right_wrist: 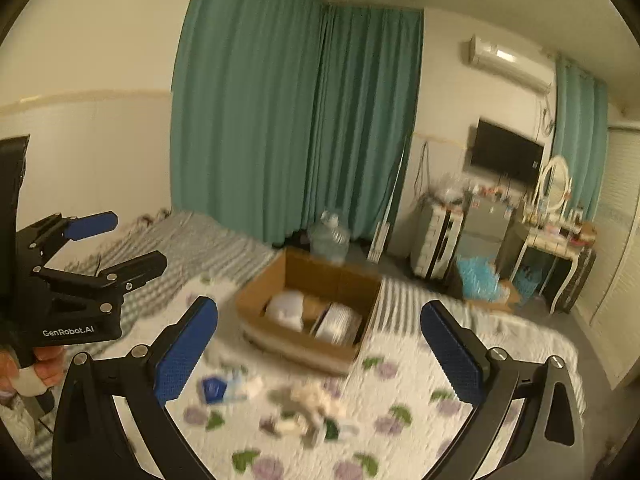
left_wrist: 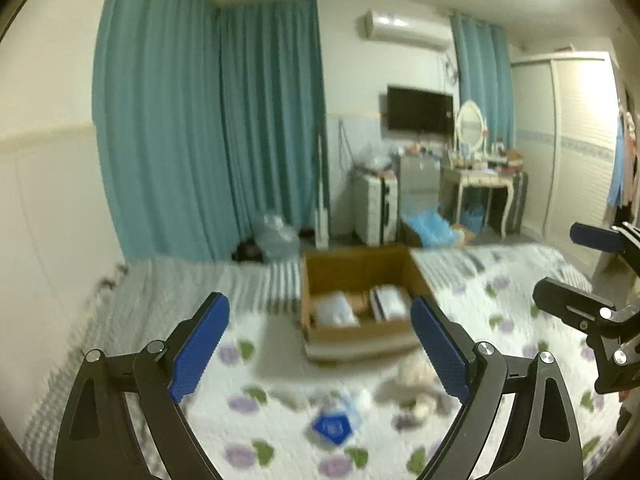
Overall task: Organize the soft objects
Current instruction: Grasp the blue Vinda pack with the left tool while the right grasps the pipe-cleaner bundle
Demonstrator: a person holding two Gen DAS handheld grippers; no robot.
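Observation:
A brown cardboard box (left_wrist: 360, 280) (right_wrist: 320, 304) stands open on the bed and holds two white soft bundles (left_wrist: 334, 310) (right_wrist: 338, 322). In front of it lie a blue-and-white packet (left_wrist: 333, 426) (right_wrist: 218, 390) and a beige plush toy (left_wrist: 416, 384) (right_wrist: 312, 400), both blurred. My left gripper (left_wrist: 320, 344) is open and empty above the bed, short of the box; it also shows in the right wrist view (right_wrist: 134, 236). My right gripper (right_wrist: 320, 340) is open and empty to its right; it also shows in the left wrist view (left_wrist: 554, 260).
The bed carries a floral quilt (left_wrist: 500, 320) and a striped grey blanket (left_wrist: 180, 288). Teal curtains (left_wrist: 208, 128) hang behind it. Beyond the bed's foot stand a suitcase (left_wrist: 376, 208), a dressing table (left_wrist: 480, 176) and bags (left_wrist: 432, 228). A wardrobe (left_wrist: 580, 140) is at the right.

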